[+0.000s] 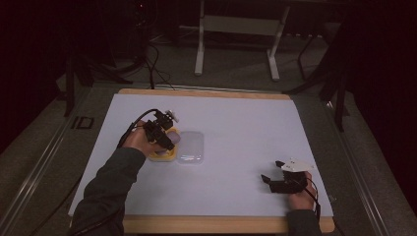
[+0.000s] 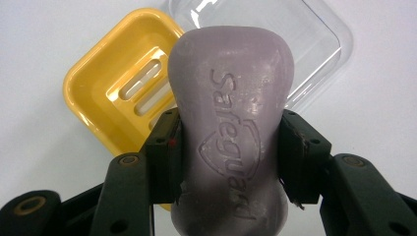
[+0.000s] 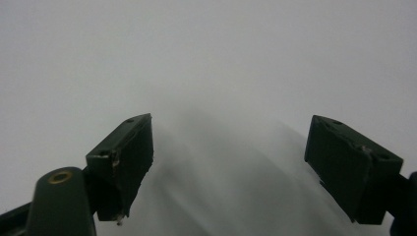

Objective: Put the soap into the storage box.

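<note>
A purple bar of soap point(image 2: 228, 123), stamped with a brand name, is clamped between the two black jaws of my left gripper point(image 2: 228, 157). Below it on the white mat lies a yellow soap dish point(image 2: 115, 88) with a slotted floor, and a clear plastic lid point(image 2: 314, 44) rests beside the dish. In the high view the left gripper point(image 1: 169, 140) hovers over the yellow dish point(image 1: 160, 156), with the soap point(image 1: 174, 137) at its tip and the clear lid point(image 1: 191, 146) just to the right. My right gripper point(image 1: 272, 172) rests near the front right of the mat, open and holding nothing point(image 3: 228, 167).
A white mat point(image 1: 236, 123) covers a wooden board point(image 1: 206, 225) on the table. Beyond the table's far edge stand white table legs point(image 1: 199, 44) and dark cables point(image 1: 155, 64) on the floor.
</note>
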Action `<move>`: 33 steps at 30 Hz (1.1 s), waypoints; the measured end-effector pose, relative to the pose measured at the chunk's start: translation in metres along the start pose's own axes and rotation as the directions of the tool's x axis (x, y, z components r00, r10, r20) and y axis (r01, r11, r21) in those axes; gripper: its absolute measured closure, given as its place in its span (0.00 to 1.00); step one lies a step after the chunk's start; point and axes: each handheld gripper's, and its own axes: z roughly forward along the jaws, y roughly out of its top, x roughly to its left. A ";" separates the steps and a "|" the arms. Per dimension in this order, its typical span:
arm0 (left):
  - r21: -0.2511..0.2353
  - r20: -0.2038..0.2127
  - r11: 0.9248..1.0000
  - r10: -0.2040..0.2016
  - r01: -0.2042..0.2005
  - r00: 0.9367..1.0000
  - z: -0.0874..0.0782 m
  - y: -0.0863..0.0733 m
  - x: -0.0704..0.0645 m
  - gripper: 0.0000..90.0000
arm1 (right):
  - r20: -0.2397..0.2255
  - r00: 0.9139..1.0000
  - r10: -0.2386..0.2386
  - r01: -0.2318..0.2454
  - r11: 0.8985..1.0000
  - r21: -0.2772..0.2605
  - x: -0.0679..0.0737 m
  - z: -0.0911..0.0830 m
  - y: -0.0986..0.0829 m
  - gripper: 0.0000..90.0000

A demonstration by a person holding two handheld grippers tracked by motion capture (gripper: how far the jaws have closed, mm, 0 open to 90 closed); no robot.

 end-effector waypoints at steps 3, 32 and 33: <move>0.000 0.002 1.000 -0.006 0.006 1.000 0.001 0.000 0.001 0.56 | 0.000 1.000 0.000 0.000 1.000 0.001 0.000 0.000 0.000 0.20; 0.000 -0.008 0.999 -0.051 0.051 0.999 0.009 0.002 0.014 0.56 | -0.004 1.000 0.000 0.000 1.000 0.001 0.000 0.000 0.000 0.20; 0.001 -0.009 0.999 -0.052 0.052 0.999 0.010 0.002 0.015 0.56 | -0.004 1.000 0.001 -0.001 1.000 0.002 0.000 0.000 0.000 0.20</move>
